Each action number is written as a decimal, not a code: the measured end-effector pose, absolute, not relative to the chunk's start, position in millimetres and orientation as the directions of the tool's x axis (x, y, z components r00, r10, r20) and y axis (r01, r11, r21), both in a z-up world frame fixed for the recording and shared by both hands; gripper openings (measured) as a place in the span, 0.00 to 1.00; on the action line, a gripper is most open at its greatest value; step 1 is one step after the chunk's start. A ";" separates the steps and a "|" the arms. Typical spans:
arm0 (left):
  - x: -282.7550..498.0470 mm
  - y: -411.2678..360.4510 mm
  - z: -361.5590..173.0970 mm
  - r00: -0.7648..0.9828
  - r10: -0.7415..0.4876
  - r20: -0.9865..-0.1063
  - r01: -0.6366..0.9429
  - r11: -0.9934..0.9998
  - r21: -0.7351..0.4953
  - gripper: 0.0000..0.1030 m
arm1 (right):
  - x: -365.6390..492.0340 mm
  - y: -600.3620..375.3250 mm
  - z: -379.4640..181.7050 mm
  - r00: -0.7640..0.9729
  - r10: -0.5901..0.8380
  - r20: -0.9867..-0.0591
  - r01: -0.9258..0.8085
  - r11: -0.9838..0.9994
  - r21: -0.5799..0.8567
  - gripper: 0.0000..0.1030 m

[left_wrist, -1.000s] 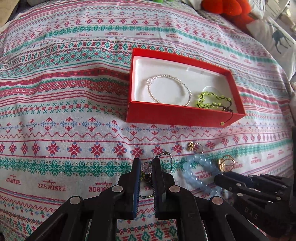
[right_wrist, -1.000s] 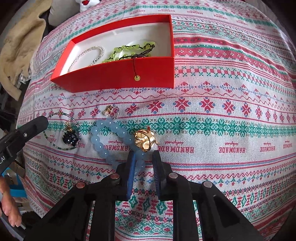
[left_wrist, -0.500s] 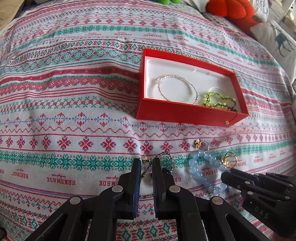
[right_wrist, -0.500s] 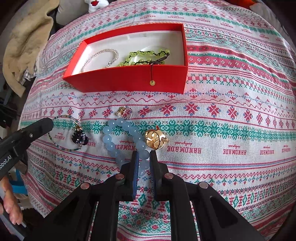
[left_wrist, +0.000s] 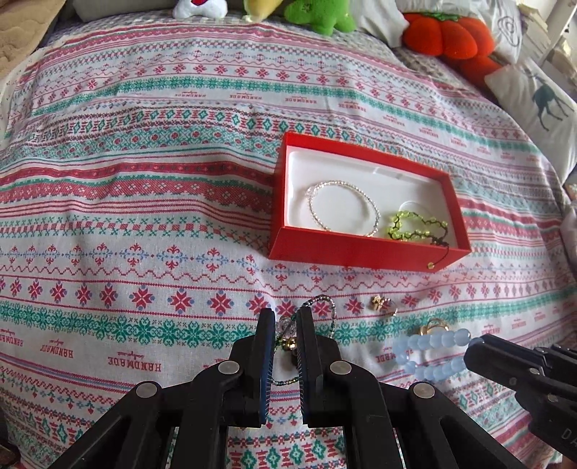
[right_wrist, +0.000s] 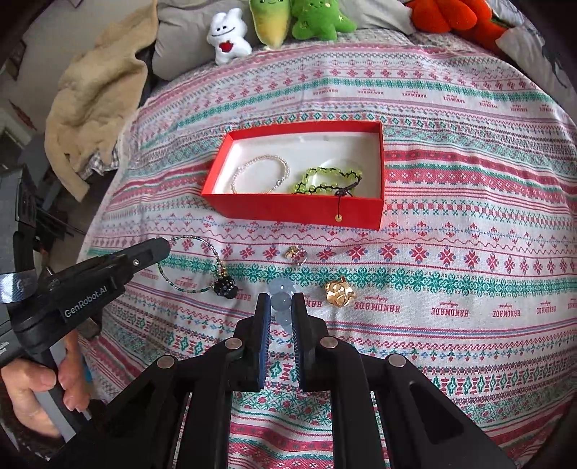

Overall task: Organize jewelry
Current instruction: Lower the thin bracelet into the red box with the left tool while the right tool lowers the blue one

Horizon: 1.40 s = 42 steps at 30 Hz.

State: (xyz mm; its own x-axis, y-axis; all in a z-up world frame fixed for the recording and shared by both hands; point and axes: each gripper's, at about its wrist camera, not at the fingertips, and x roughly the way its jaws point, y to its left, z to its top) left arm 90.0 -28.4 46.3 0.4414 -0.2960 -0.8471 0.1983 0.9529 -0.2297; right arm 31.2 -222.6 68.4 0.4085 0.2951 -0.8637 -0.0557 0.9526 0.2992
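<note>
The pale blue bead bracelet (right_wrist: 282, 301) is sitting between the fingers of the right hand-held gripper (right_wrist: 281, 303), which is pinching it; in the left wrist view its loop (left_wrist: 429, 355) is hanging lifted off the cloth at the gripper's tip. At 2 o'clock from that grasp, a gold ring (right_wrist: 339, 291) is lying on the patterned bedspread (right_wrist: 468, 180), and a smaller gold earring (right_wrist: 296, 253) is resting at 12 o'clock, just short of the red box.

The red box (right_wrist: 303, 211) is standing farther out at 12 o'clock, its white lining holding a silver bead bracelet (right_wrist: 260, 173) on the left and a green bead bracelet (right_wrist: 326, 180) on the right, whose black cord with a gold end bead is trailing over the front wall.

At 9 o'clock from the blue bracelet, a thin beaded necklace with a dark charm (right_wrist: 224, 285) is lying on the cloth. The left hand-held gripper (left_wrist: 285, 337) is closing narrowly around its strand, the fingers nearly together with the cord and a small bell between them; whether the cord is actually clamped is not clear.

Plush toys (right_wrist: 310, 20) are lining the far edge of the bed at 12 o'clock, and a beige blanket (right_wrist: 93, 93) is heaped at 10 o'clock.
</note>
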 end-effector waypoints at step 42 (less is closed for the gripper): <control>148.8 -65.6 67.5 0.492 -0.525 -0.695 0.214 0.846 -0.488 0.06 | 70.8 -278.2 130.9 0.655 0.271 -0.705 -0.014 0.937 0.348 0.12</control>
State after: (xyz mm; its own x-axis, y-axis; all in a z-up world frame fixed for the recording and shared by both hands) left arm 148.8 -65.6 67.5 0.4916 -0.5252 -0.6946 0.2143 0.8461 -0.4881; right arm 70.8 -278.2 130.9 0.6550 0.2714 -0.7052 -0.0136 0.9374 0.3481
